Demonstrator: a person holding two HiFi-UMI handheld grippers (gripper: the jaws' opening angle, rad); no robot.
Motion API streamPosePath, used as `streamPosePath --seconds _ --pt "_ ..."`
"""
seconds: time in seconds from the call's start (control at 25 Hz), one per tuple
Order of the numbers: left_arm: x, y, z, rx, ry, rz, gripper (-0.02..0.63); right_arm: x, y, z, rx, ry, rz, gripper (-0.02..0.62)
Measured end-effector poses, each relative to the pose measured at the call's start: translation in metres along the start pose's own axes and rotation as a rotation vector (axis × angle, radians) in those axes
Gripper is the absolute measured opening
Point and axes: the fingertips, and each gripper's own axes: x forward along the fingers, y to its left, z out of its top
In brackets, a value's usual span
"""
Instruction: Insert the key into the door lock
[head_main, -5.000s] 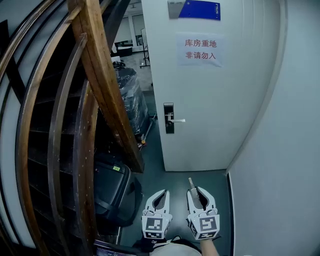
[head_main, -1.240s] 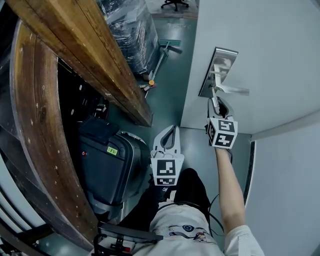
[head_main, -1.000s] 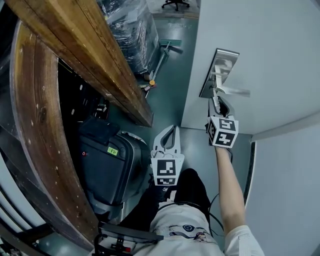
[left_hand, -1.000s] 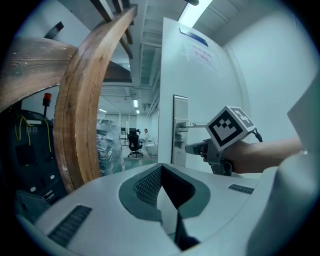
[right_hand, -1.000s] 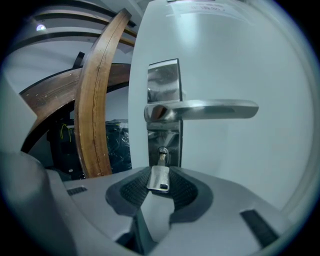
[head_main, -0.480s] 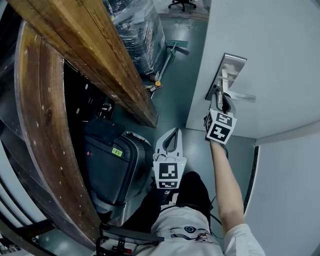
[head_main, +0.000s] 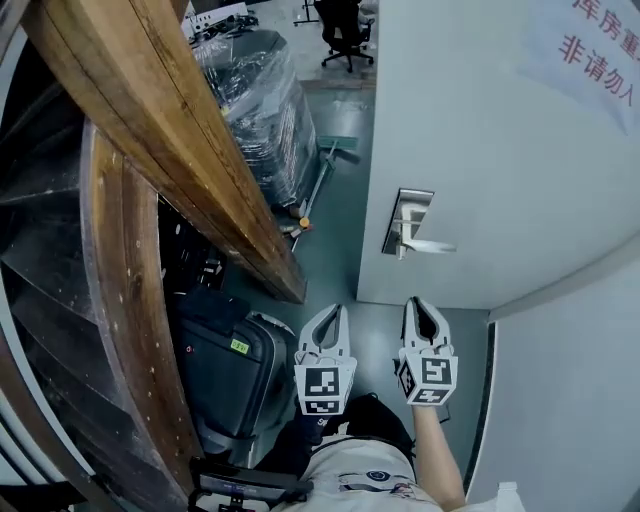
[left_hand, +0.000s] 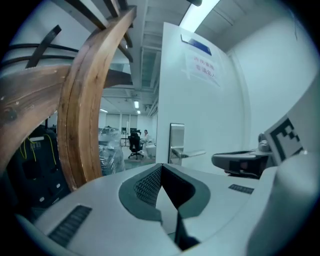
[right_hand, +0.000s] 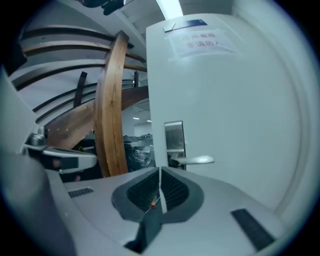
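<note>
While the left gripper (head_main: 331, 310) is pressed together and the right gripper (head_main: 418, 302) is closing on nothing, the light, stiff key, best pinched by its bow, is judged seated in the door lock (head_main: 407, 215) at twelve o'clock.

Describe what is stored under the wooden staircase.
A black case sits under the wooden staircase; the staircase covers the case's left side and whatever lies deeper.

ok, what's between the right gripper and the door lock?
Nothing: head view shows only bare floor and door face between the right gripper, jaws closing and empty, and the door lock. The right gripper view sees the lock unobstructed.
</note>
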Motion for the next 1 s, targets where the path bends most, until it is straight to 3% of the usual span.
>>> streamPosePath --seconds 0.04,0.16,0.32,0.52,1.0 --pt "-0.005 -0.004 0.017 0.004 -0.011 -0.013 0.005 -0.018 0.007 0.017 -0.013 -0.013 0.017 0.008" --pt "-0.028 -0.014 0.061 0.013 -0.039 -0.037 0.005 -0.067 0.025 0.064 -0.039 -0.038 0.071 0.008" --pt "-0.041 -0.015 0.096 0.006 -0.087 -0.027 0.005 -0.1 0.026 0.111 -0.063 -0.112 0.061 0.008" --pt "-0.035 -0.022 0.126 0.026 -0.157 -0.047 0.005 -0.097 0.019 0.13 -0.057 -0.173 0.035 0.008" --pt "-0.032 -0.035 0.135 0.06 -0.18 -0.079 0.005 -0.095 0.021 0.147 -0.069 -0.211 0.036 0.008"
